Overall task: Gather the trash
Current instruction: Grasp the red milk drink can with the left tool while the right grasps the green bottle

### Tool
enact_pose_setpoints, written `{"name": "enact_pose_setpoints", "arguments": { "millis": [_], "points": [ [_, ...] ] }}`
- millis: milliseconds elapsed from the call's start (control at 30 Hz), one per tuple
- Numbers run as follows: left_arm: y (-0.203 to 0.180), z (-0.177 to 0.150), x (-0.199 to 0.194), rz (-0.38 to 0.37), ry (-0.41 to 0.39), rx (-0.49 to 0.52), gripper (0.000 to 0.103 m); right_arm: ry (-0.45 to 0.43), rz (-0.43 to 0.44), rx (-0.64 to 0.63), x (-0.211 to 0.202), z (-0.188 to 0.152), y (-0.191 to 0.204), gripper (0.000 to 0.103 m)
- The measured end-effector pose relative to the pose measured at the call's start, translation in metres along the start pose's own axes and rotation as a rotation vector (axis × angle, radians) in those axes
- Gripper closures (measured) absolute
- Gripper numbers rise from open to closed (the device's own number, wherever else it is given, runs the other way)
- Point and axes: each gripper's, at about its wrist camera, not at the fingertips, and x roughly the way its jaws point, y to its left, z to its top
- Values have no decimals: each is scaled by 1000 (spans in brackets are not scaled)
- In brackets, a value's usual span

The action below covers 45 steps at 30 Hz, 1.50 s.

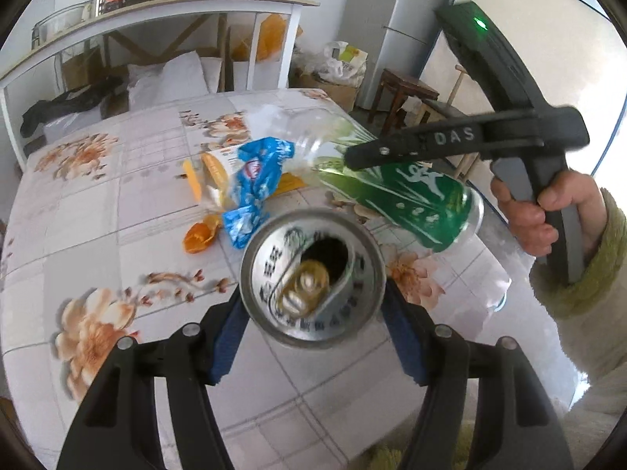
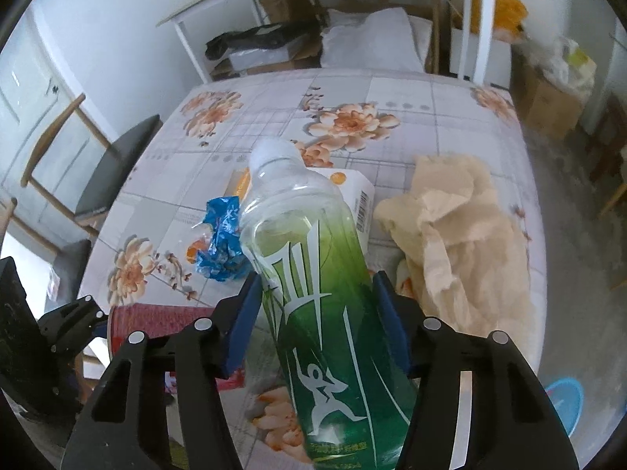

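Trash: one can (image 1: 313,282), one bottle (image 2: 313,274), one wrapper (image 1: 254,184).

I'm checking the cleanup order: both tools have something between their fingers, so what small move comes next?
Probably lift both clear of the table: the left tool clamps the can, the right tool grips the green bottle. No bin is in view.

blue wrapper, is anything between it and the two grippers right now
Yes. Both grippers are already full: the left gripper is shut on a can, the right gripper on a green bottle. The bottle's clear end hangs beside the blue wrapper, which lies on the table.
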Motion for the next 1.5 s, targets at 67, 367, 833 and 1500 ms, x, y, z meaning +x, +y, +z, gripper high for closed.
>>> {"name": "enact_pose_setpoints", "arguments": {
  "millis": [67, 367, 833, 1500],
  "points": [
    [5, 0, -5, 5, 10, -16, 40, -9, 2, 16, -5, -5, -1, 53],
    [0, -15, -15, 22, 8, -11, 40, -5, -2, 39, -23, -38, -2, 55],
    [-5, -26, -21, 30, -18, 17, 40, 97, 27, 27, 23, -48, 11, 43],
    [0, -39, -22, -17, -25, -24, 39, 59, -104, 119, -10, -100, 7, 43]
  ]
}}
